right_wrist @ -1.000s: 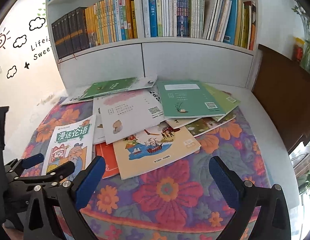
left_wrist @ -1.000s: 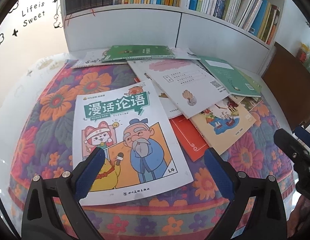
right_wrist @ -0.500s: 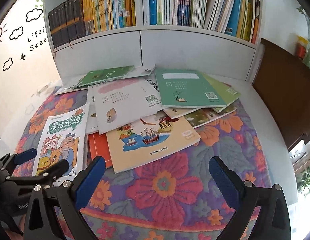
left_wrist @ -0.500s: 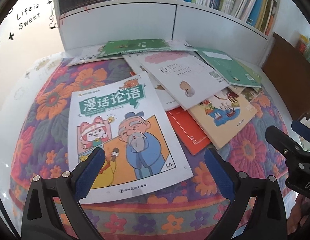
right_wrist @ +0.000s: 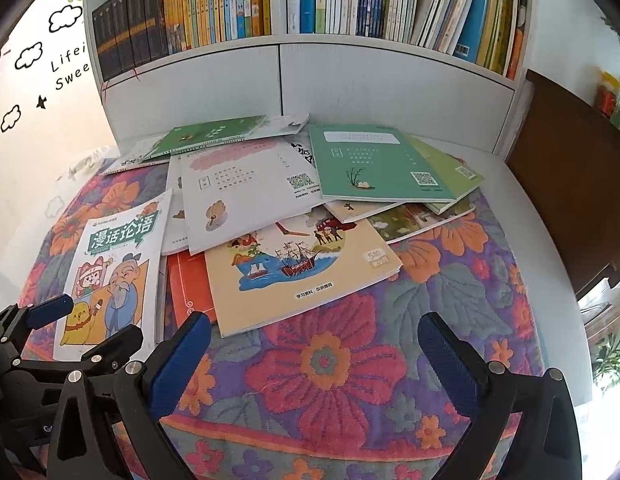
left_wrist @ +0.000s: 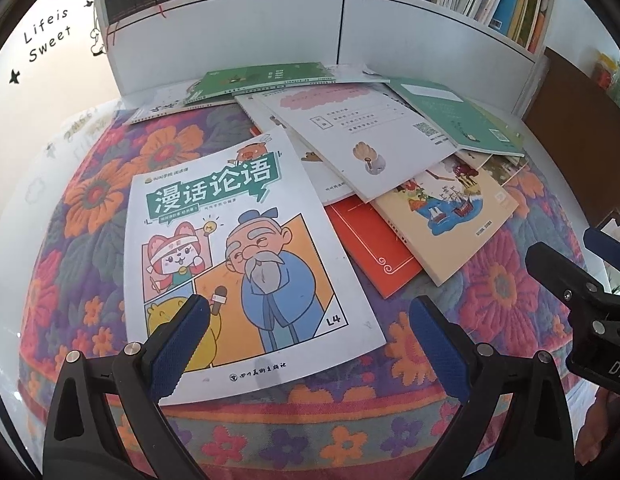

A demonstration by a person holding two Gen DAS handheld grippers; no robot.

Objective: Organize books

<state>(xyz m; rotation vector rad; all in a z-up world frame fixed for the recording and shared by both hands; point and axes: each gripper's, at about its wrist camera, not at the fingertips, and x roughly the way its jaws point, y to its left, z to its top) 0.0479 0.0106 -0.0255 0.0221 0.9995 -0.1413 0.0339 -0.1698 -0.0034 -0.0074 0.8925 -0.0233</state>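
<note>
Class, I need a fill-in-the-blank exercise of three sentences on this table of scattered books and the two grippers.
1. The white comic-cover book showing a bearded old man lies on the ______ tablecloth.
2. The red book lies partly under the cream book whose cover shows a sailing ______.
3. Both the left gripper and the right gripper have jaws standing ______.

Missing words: floral; ship; open

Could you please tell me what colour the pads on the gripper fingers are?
Blue pads, textured, on black fingers; clearest in the right wrist view.
</note>
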